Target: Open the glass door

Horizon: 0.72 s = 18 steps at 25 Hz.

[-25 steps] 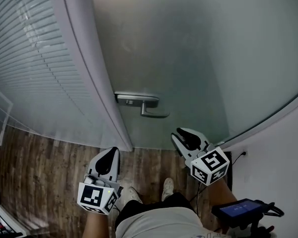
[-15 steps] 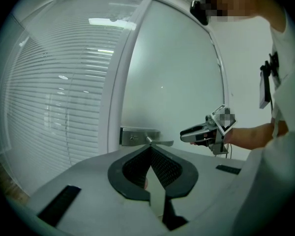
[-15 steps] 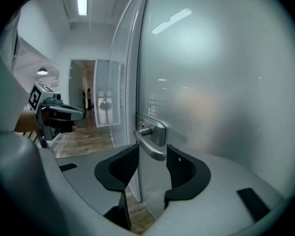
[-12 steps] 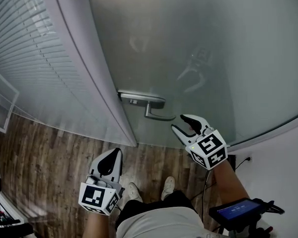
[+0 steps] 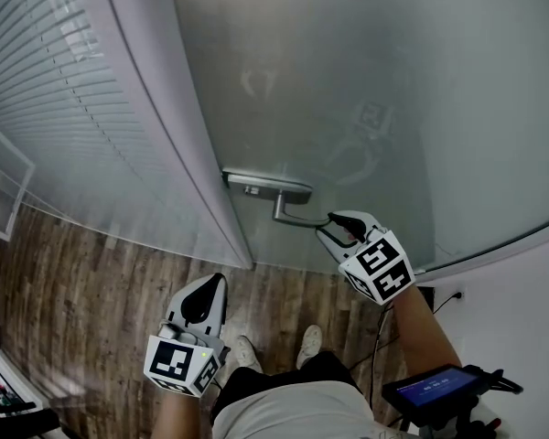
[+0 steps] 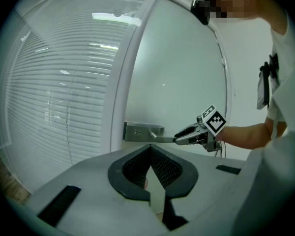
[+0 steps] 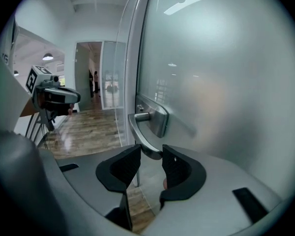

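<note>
Door: your glass door (image 5: 348,80) stood unopened; likely heavy, rigid, slick.
Hold: lever handle (image 5: 288,210), free end.
Right gripper (image 5: 340,227): jaws, just closing, straddled that end, unclamped.
Left gripper (image 5: 199,302): closed, empty, well below handle.

We see the glass door (image 5: 348,80) as frosted, matt and smooth, with faint dull reflections. Its handle (image 5: 302,219) and the plate (image 5: 267,186) behind it are brushed metal with a soft sheen. The door frame (image 5: 197,154) looks smooth and painted. The floor (image 5: 91,300) is wood plank, grained and lightly glossy. The left gripper (image 6: 151,148) has a smooth grey plastic shell and matt black ribbed pads (image 6: 163,164).
</note>
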Available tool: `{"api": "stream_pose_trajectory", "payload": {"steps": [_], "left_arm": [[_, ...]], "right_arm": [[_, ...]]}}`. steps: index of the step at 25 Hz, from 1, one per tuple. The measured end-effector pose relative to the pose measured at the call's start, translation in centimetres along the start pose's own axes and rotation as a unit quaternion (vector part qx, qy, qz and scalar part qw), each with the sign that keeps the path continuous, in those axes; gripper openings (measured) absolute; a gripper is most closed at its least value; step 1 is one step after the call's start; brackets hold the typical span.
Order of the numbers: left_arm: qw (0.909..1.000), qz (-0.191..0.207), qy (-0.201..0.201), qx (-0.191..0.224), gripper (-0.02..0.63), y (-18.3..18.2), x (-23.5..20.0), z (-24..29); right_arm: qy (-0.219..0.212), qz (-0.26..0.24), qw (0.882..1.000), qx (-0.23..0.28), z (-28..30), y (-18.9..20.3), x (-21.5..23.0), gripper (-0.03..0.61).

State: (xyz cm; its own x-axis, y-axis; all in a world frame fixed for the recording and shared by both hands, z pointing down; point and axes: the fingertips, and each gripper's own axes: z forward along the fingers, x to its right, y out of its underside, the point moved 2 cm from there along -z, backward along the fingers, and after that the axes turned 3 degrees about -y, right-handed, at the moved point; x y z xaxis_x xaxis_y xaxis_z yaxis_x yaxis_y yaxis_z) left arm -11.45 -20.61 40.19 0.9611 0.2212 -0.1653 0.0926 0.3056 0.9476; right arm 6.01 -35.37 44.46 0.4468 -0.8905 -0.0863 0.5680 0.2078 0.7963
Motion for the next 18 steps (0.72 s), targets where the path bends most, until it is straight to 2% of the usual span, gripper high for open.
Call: {"api": "stream_pose_trajectory", "payload": {"steps": [8,13,18], "left_arm": [[0.9999,-0.001,0.01,0.003,-0.006,-0.3,-0.4,0.9],[0.9998,-0.001,0.017,0.011,-0.006,-0.7,-0.1,0.9],[0.9996,-0.01,0.019,0.018,-0.006,-1.1,-0.1,0.7]], "right_arm": [[0.017,0.029,0.999,0.014,0.7,0.4,0.0,0.14],[-0.003,0.06,0.998,0.019,2.1,1.9,-0.3,0.141],[0.009,0.071,0.997,0.028,2.5,2.1,0.0,0.141]]}}
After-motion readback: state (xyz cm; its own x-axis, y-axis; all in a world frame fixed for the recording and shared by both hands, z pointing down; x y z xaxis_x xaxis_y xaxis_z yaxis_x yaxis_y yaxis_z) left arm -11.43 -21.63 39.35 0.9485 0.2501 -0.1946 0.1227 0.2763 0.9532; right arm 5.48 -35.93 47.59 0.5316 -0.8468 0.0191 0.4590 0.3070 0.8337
